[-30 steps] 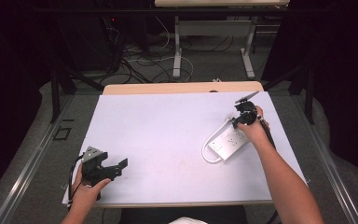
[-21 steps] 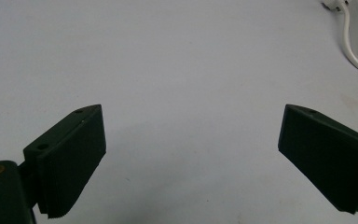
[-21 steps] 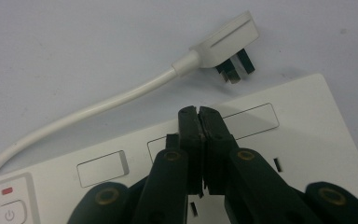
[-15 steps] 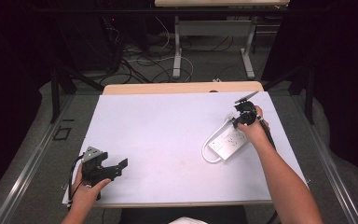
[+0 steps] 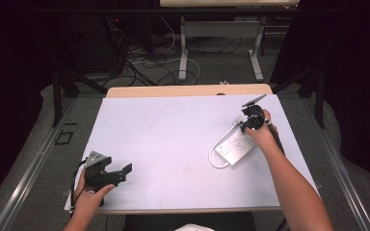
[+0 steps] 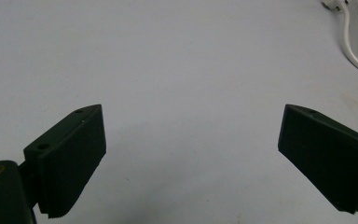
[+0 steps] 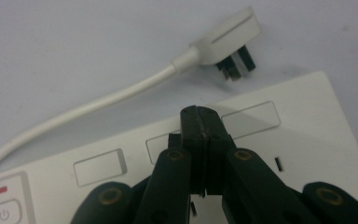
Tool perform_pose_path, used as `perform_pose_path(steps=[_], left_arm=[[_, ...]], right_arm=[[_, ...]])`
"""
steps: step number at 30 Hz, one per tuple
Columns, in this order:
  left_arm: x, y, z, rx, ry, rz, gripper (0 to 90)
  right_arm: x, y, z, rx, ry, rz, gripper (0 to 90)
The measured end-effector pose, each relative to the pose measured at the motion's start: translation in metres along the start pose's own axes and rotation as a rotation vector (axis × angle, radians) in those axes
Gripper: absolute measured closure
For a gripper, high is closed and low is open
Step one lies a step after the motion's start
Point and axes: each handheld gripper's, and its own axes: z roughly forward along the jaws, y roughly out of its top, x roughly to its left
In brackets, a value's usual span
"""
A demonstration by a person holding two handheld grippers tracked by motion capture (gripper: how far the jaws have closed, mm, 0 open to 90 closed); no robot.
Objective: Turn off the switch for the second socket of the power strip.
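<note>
1 table (image 5: 173,144), 1 power strip (image 5: 236,146) w/ 1 plug (image 7: 228,42), 2 tools: left (image 5: 120,172), right (image 5: 247,124).

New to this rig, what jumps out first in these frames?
The white rectangular power strip with its looped white cable lies toward the right side of the pale table. The right gripper is over it with its jaws pressed together, and the strip's white plug lies on the table just beyond. Near the table's front left corner, the left gripper sits with its jaws wide apart over bare surface.
</note>
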Motion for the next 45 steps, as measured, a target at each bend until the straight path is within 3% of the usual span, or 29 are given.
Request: perform_pose_path(steps=[6, 7, 11, 21, 24, 38, 39, 40, 45], left_arm=[[0.0003, 0.0000, -0.0001, -0.001, 0.000, -0.001, 7.7], [0.0004, 0.0000, -0.0001, -0.001, 0.000, -0.001, 7.7], [0.0004, 0.0000, -0.0001, -0.002, 0.001, -0.004, 7.7], [0.0008, -0.0004, -0.0001, 0.002, 0.000, -0.004, 7.8], [0.0006, -0.0005, 0.0004, 0.000, 0.003, -0.002, 7.8], [0.0009, -0.0003, 0.0005, 0.002, 0.002, -0.003, 8.0], [0.0009, -0.0003, 0.0005, 0.002, 0.002, -0.003, 8.0], [0.0010, -0.0003, 0.0006, 0.002, 0.002, -0.003, 8.0], [0.0009, -0.0003, 0.0007, 0.004, 0.003, -0.004, 8.0]], right_arm=[[0.0019, 0.0008, -0.0009, 0.018, -0.013, -0.009, 90.0], [0.0012, -0.0002, 0.0010, -0.014, 0.002, -0.008, 90.0], [0.0009, 0.0002, 0.0004, -0.006, -0.004, -0.006, 89.4], [0.0008, 0.0002, 0.0001, -0.011, 0.006, 0.015, 81.0], [0.0015, 0.0006, -0.0012, 0.005, -0.001, 0.009, 78.4], [0.0028, -0.0005, -0.0054, -0.028, 0.004, 0.008, 69.6], [0.0022, -0.0012, -0.0046, -0.053, 0.022, 0.010, 68.8], [0.0022, -0.0008, -0.0063, -0.034, 0.008, -0.001, 68.1], [0.0019, -0.0019, -0.0085, -0.043, 0.012, -0.012, 64.3]])
